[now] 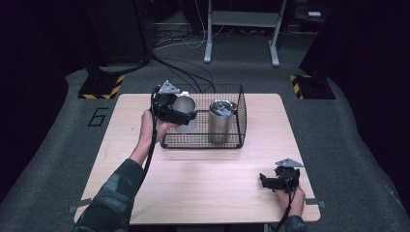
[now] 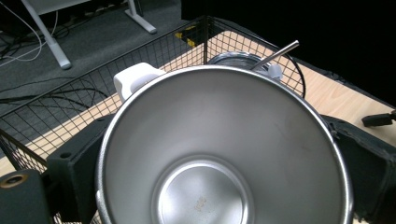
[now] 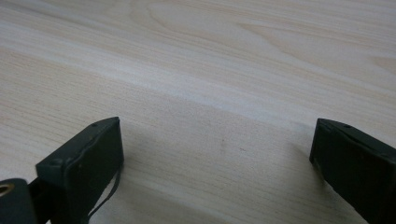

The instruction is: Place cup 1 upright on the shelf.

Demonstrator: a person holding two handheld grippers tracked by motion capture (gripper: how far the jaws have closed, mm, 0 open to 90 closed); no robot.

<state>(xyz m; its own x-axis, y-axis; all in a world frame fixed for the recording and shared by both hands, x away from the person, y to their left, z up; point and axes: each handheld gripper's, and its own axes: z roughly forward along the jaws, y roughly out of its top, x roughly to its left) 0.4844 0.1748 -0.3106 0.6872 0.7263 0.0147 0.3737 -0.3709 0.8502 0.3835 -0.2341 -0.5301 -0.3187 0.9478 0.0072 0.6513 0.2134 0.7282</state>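
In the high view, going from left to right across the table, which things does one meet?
Left tool holding the open steel cup → tall steel canister with lid inside the black wire basket → right tool low over the bare wooden table.

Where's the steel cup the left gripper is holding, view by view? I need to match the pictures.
High view: the steel cup sits in the left gripper at the left end of the wire basket.
Left gripper view: the cup fills the middle, open mouth to the camera, between the black jaws.
Right gripper view: not in it; bare table.
Shared landmark: the lidded steel tumbler in the basket.
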